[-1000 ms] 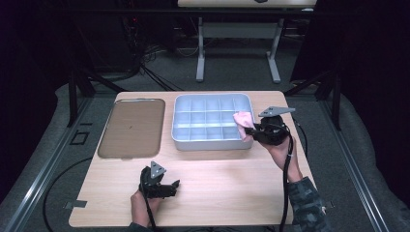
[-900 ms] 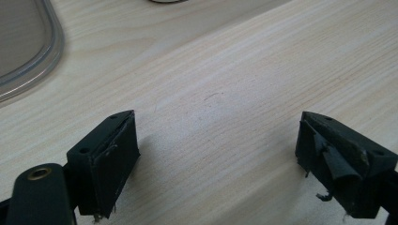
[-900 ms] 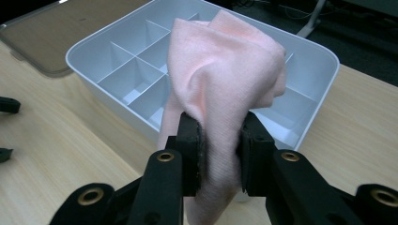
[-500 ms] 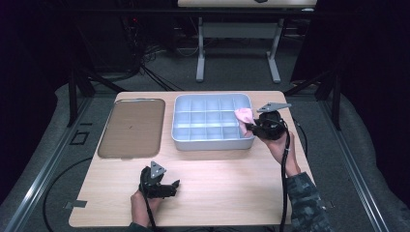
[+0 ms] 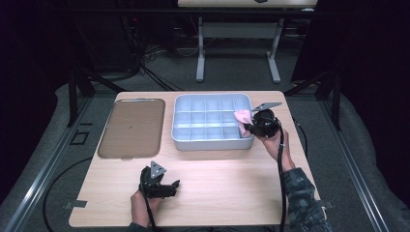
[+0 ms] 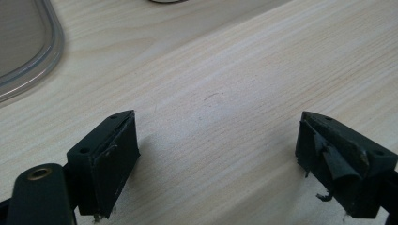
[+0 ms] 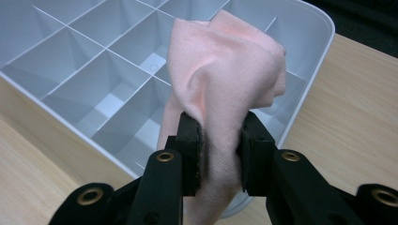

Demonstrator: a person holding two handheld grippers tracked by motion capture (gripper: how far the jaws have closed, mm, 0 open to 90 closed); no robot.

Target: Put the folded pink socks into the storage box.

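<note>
Right now your right gripper [image 7: 219, 140] has its jaws pinching the pink cloth [image 7: 230, 79], held over the right end of the grey divided tray [image 5: 181, 140], above its compartments. The divider walls sit directly under the cloth. Your left gripper [image 6: 216, 159] rests low over bare desk [image 5: 232, 183] near the front edge, jaws spread with nothing between them. The brown flat lid [image 5: 130, 126] lies left of the tray, well apart from both grippers.
</note>
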